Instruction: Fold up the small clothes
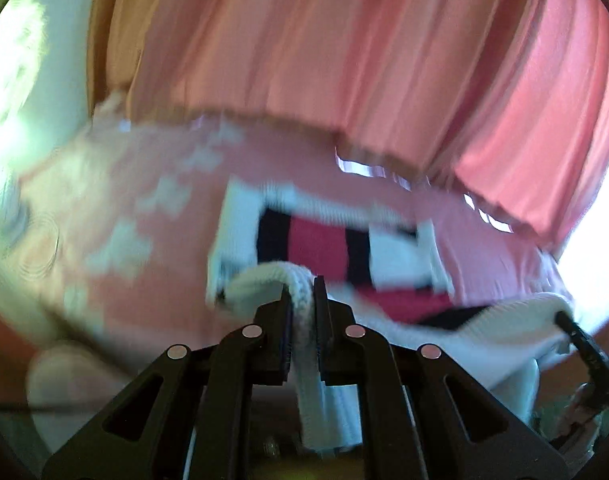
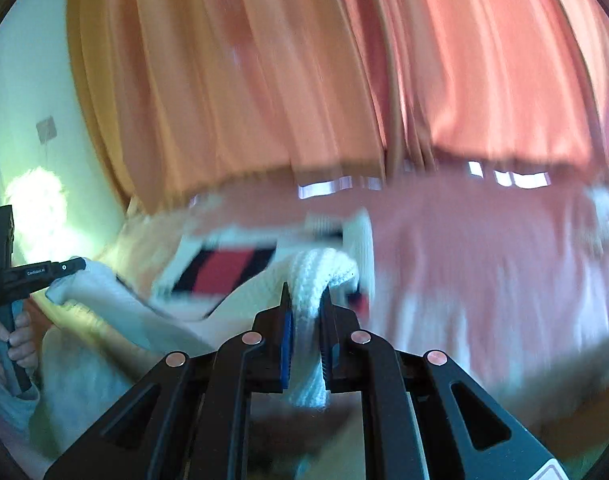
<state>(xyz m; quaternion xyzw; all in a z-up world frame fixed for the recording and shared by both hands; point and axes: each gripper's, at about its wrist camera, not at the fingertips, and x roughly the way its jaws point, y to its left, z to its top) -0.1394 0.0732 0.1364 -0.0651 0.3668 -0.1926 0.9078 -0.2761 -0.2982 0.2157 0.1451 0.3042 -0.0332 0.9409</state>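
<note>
A small white knit sweater with a red and black striped panel hangs stretched between my two grippers above a pink bed cover. My left gripper is shut on one white knit edge of it. My right gripper is shut on another white knit edge. The sweater also shows in the right wrist view. The left gripper appears at the left edge of the right wrist view, held by a hand. The right gripper shows at the right edge of the left wrist view. Both views are motion-blurred.
A pink bed cover with white patches lies below, also in the right wrist view. Orange-pink curtains hang behind the bed, with bright window light under their hem. A pale wall stands at the left.
</note>
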